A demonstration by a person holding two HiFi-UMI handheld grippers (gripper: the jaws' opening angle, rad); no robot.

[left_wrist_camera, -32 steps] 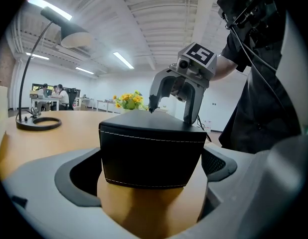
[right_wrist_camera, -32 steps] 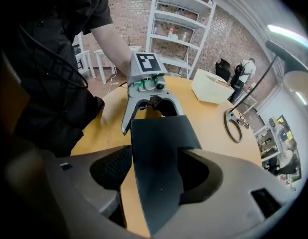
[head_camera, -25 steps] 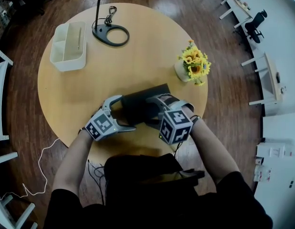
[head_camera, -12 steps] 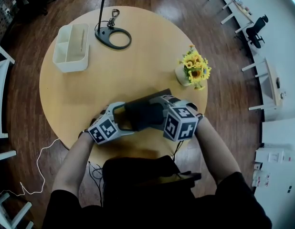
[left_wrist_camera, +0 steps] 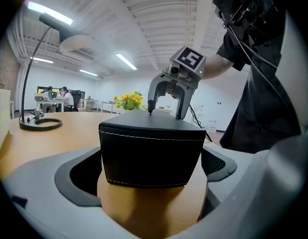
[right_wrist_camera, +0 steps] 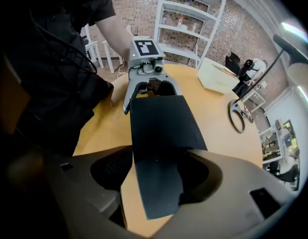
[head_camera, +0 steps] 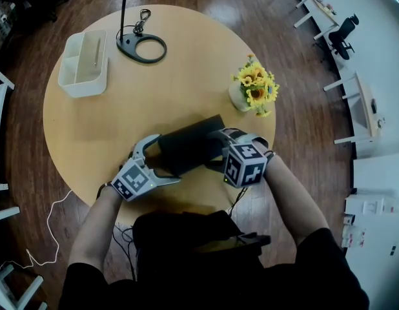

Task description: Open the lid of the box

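Note:
A black box point(head_camera: 190, 146) with white stitching lies on the round wooden table point(head_camera: 122, 121), and its lid looks down. My left gripper point(head_camera: 168, 158) straddles the box's left end. Its jaws are opening, with the box point(left_wrist_camera: 151, 153) between them and the pads beside its sides. My right gripper point(head_camera: 215, 150) straddles the right end. In the right gripper view the box top point(right_wrist_camera: 161, 143) runs between its jaws, and bare table shows beside the left one. The left gripper view shows the right gripper point(left_wrist_camera: 166, 114) with its fingertips down at the box's far edge.
A white vase of yellow flowers point(head_camera: 251, 89) stands just beyond the right gripper. A white divided tray point(head_camera: 83, 63) and a black ring-shaped lamp base point(head_camera: 141, 47) sit at the table's far left. The table's near edge runs right under both hands.
Both grippers stay at the box's two ends. The right gripper has shifted a little to the right, and the box has barely moved.

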